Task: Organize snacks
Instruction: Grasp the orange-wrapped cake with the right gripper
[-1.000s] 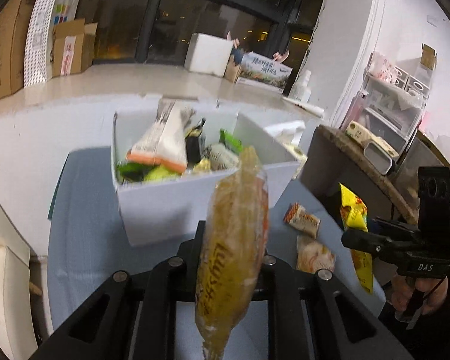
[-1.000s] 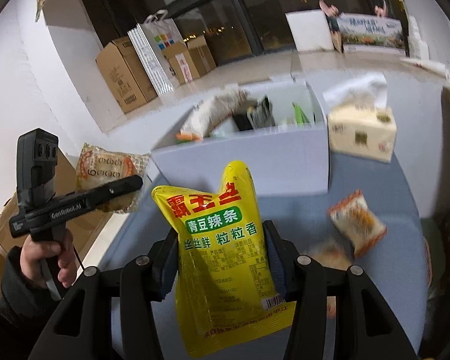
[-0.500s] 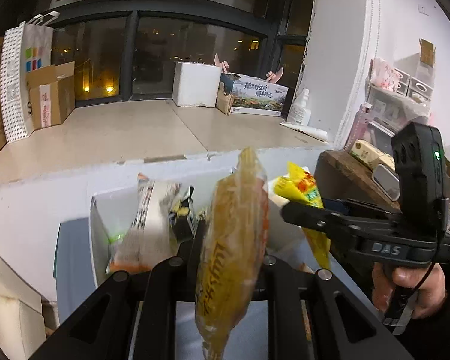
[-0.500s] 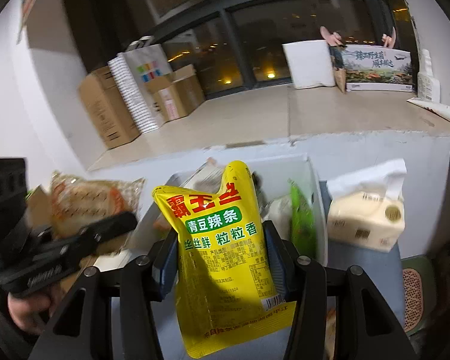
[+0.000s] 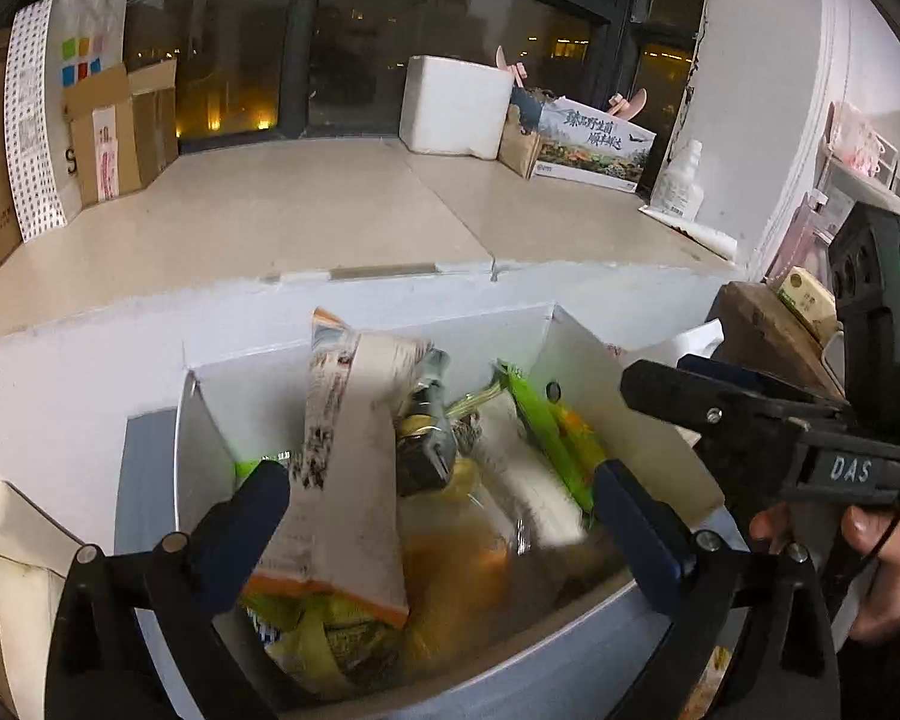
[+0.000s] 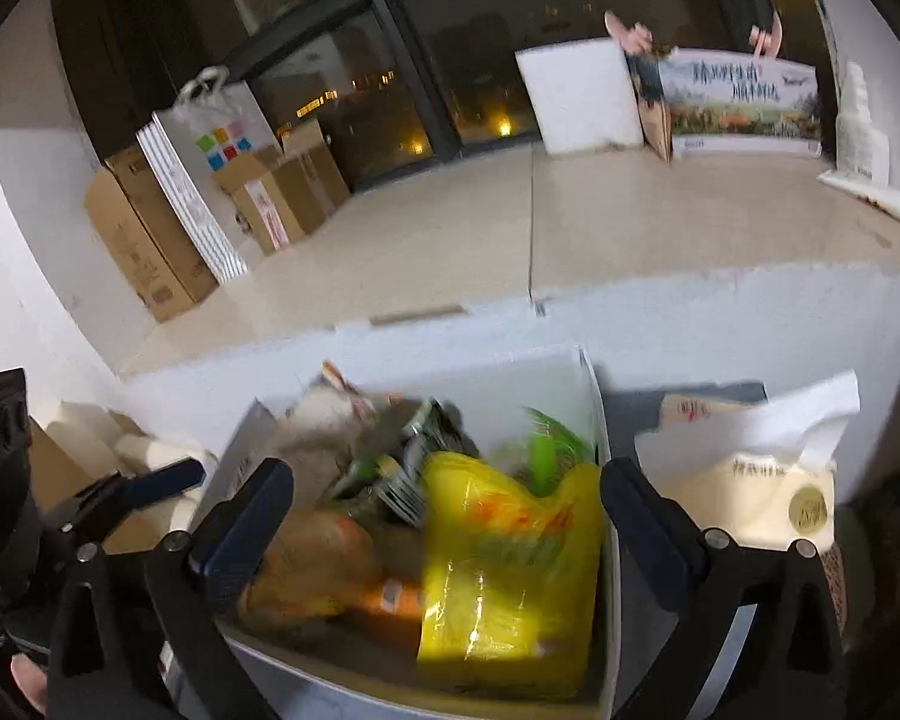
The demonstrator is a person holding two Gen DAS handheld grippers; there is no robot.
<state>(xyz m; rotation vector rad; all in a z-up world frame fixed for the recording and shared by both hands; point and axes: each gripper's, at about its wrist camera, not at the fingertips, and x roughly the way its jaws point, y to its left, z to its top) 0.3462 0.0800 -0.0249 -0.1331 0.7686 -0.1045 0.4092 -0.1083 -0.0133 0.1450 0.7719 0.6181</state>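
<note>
My left gripper is spread wide above the white box, nothing between its fingers. Below, it's packed: the tall white packet stands up on the left, the green packet leans toward the right wall. My right gripper, also spread and bare, hangs over the yellow bag, which fills the box's right side. The tissue pack sits just beside the box's right wall, blocking that flank. Open gaps inside look few, though blur makes that hard to judge.
</note>
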